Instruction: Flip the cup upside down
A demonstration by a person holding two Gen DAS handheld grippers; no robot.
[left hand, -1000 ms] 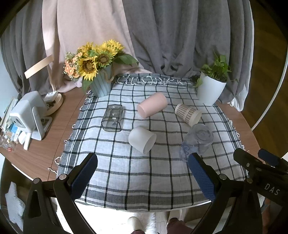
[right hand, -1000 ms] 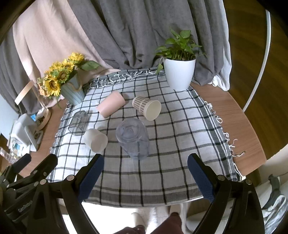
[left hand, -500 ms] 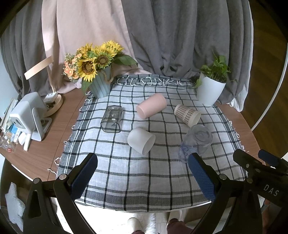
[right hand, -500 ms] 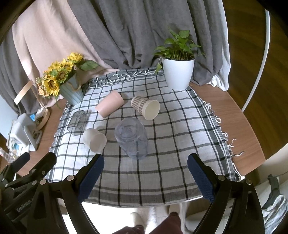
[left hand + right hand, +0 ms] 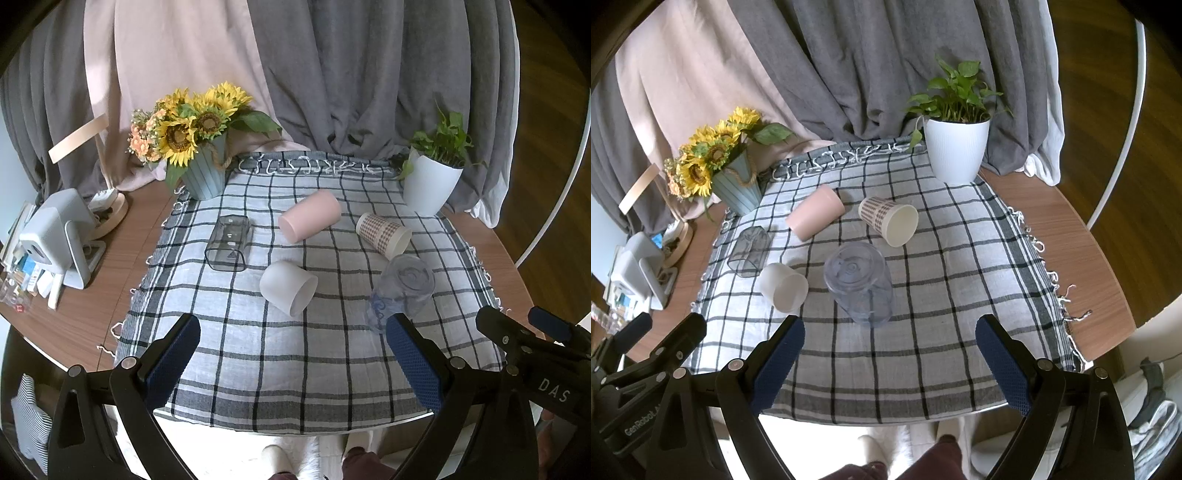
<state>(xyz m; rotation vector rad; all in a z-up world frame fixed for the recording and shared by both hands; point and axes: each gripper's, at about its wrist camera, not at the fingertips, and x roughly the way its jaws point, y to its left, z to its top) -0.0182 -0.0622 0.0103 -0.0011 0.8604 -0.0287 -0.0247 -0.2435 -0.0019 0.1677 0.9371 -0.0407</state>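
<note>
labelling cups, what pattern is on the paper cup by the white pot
Brown-and-cream houndstooth check on the paper cup; clearest in the right wrist view.

A checked cloth [image 5: 295, 354] covered my round wooden table [image 5: 1067, 236]. At eleven o'clock stood a blue vase of sunflowers [image 5: 203, 173]; at one o'clock, a white potted plant [image 5: 955, 147]. Grey curtains [image 5: 369, 74] hung behind. A white device [image 5: 55, 236] sat at nine o'clock.
</note>
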